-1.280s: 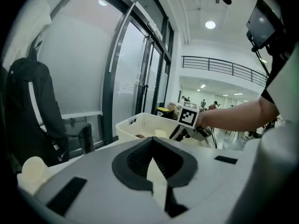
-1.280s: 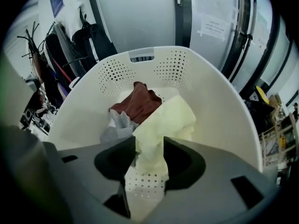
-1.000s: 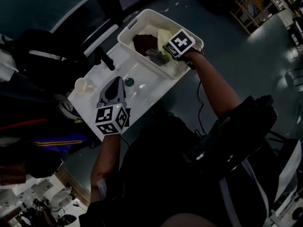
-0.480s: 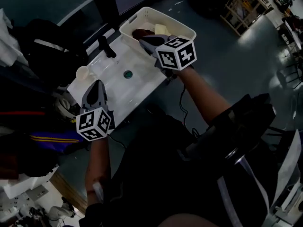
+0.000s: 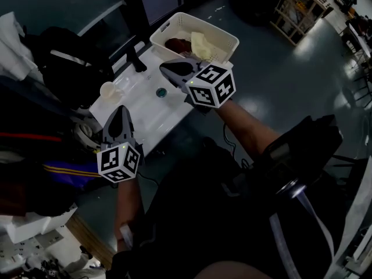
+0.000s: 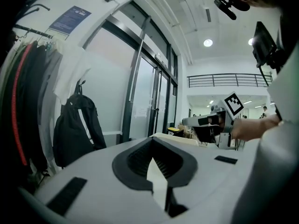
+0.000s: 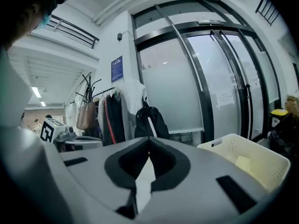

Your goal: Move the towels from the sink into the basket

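Left gripper (image 5: 120,110), right gripper (image 5: 165,68): fingers clenched, empty, raised near sink (image 5: 145,95). Towels (image 5: 200,42) in basket (image 5: 224,36), far right. Sink looks bare; scan basin once before quitting.

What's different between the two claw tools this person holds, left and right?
The right gripper hangs over the sink next to the basket; the left gripper is at the sink's opposite end, near the cup. In the head view the right gripper points leftward across the sink, the left gripper up the picture. Both are shut and hold nothing.
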Motion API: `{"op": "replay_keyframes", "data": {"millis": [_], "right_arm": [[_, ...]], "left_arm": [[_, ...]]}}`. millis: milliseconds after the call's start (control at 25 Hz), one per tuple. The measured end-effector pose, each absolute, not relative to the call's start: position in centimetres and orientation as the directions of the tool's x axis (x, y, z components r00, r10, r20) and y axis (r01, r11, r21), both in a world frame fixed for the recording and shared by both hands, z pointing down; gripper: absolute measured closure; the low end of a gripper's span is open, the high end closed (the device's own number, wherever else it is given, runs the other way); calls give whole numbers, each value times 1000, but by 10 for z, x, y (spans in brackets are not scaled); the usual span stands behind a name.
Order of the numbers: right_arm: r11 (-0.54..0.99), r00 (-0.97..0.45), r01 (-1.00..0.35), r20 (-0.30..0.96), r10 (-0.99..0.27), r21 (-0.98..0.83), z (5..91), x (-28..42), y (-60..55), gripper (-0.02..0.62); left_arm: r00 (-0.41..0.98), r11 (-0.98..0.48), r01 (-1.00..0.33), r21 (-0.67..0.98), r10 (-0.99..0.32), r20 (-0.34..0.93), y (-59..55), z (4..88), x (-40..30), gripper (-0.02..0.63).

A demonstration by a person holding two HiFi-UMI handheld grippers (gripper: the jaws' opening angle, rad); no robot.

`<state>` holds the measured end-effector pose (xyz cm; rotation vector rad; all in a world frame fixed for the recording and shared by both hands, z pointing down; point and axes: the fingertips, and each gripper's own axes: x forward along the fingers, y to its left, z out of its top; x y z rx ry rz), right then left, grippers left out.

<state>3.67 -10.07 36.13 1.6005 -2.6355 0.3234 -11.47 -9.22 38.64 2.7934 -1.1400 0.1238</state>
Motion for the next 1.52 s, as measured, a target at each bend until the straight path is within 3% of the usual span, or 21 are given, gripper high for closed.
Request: {"op": "replay_keyframes", "data": {"millis": [440, 1520], "right_arm": [[507, -525, -846, 86, -847, -164, 353, 45, -102, 588], [533, -549, -834, 122, -827, -142, 364, 51, -117, 588]], "left_arm": [[675, -671, -737, 75, -729, 110, -77, 370, -89, 598], [597, -593, -802, 68, -795, 108, -88, 369, -86, 598]]}}
